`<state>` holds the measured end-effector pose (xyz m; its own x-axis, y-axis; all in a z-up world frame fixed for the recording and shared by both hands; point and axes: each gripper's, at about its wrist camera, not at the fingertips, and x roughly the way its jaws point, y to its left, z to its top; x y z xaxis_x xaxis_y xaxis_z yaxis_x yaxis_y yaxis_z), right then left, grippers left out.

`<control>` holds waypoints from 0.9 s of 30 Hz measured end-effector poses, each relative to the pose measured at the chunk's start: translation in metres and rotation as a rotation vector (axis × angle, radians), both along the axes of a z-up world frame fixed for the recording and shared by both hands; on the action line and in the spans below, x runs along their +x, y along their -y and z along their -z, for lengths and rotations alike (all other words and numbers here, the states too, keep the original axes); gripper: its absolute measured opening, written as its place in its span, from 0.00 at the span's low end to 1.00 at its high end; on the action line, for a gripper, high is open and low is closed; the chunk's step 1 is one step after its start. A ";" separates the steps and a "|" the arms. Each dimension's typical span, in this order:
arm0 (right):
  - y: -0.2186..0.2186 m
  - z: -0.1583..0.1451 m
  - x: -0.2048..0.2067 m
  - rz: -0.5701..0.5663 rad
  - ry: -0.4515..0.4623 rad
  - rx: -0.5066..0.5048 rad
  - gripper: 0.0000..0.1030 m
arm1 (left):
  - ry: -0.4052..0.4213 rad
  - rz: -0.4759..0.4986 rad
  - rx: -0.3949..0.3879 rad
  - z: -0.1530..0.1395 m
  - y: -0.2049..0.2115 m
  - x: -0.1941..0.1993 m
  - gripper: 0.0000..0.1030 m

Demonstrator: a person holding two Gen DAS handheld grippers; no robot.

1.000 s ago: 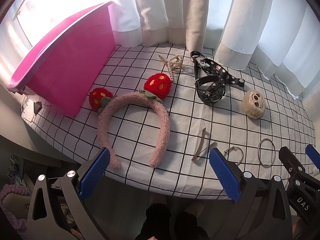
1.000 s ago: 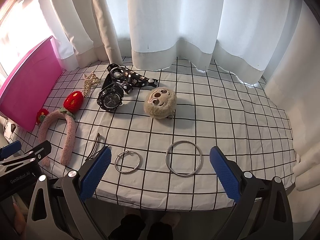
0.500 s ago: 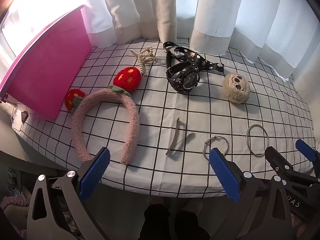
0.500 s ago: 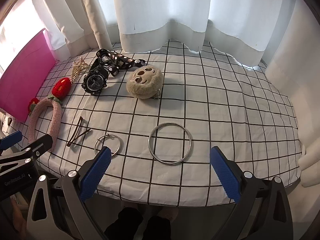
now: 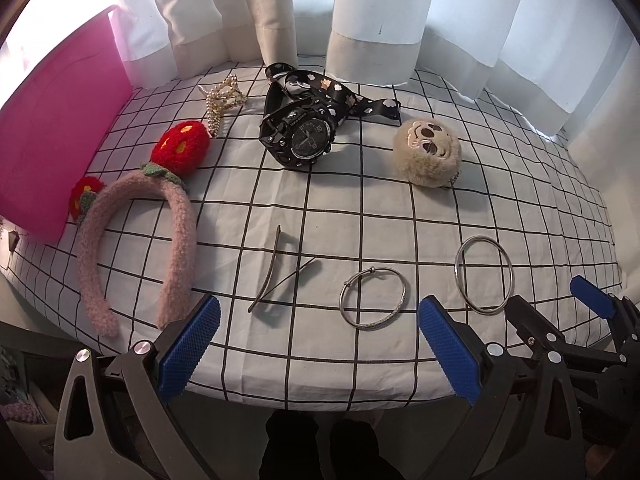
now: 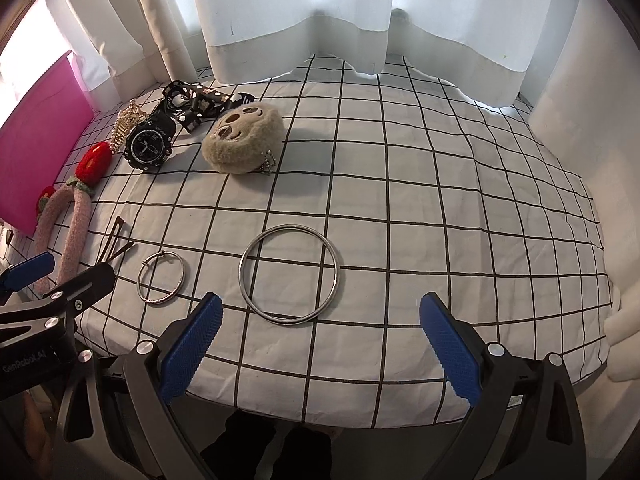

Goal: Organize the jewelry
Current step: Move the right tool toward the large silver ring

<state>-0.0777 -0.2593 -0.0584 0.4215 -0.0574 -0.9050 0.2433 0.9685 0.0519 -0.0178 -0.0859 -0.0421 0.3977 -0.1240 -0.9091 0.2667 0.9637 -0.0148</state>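
On the checked cloth lie a large silver bangle (image 6: 289,274), also in the left wrist view (image 5: 484,274), a smaller silver bracelet (image 5: 374,299) (image 6: 161,278), a dark hair clip (image 5: 278,270), a black watch (image 5: 300,136), a pearl hair claw (image 5: 220,98) and a pink headband with red strawberries (image 5: 136,244). My left gripper (image 5: 318,346) is open and empty at the table's front edge, just short of the clip and bracelet. My right gripper (image 6: 318,348) is open and empty, just short of the large bangle.
A pink bin (image 5: 56,136) stands at the far left. A beige plush sloth keychain (image 5: 427,152) and a black patterned strap (image 5: 340,96) lie toward the back. White curtains (image 6: 320,16) hang behind the table. The table (image 6: 460,200) is round.
Both grippers have swung to the right and moved closer over the table edge. The bracelet, clip and bangle now sit nearer the fingers. Nothing on the table has moved.
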 end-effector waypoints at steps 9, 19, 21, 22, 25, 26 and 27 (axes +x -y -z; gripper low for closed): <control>0.010 0.022 0.005 -0.017 -0.023 -0.012 0.91 | 0.003 -0.032 0.016 0.018 0.002 0.013 0.94; 0.011 0.038 0.016 -0.035 -0.026 -0.027 0.92 | -0.006 -0.061 0.002 0.033 -0.014 0.034 0.94; 0.011 0.040 0.016 -0.033 -0.026 -0.026 0.92 | -0.003 -0.059 0.017 0.035 -0.014 0.036 0.94; 0.012 0.041 0.016 -0.031 -0.025 -0.022 0.92 | -0.002 -0.059 0.024 0.037 -0.015 0.037 0.94; 0.012 0.043 0.016 -0.027 -0.025 -0.018 0.92 | -0.016 -0.064 0.028 0.043 -0.017 0.041 0.94; 0.012 0.044 0.016 -0.027 -0.025 -0.020 0.92 | -0.018 -0.067 0.034 0.045 -0.018 0.042 0.94; 0.012 0.044 0.016 -0.028 -0.025 -0.020 0.92 | -0.018 -0.069 0.035 0.047 -0.019 0.042 0.94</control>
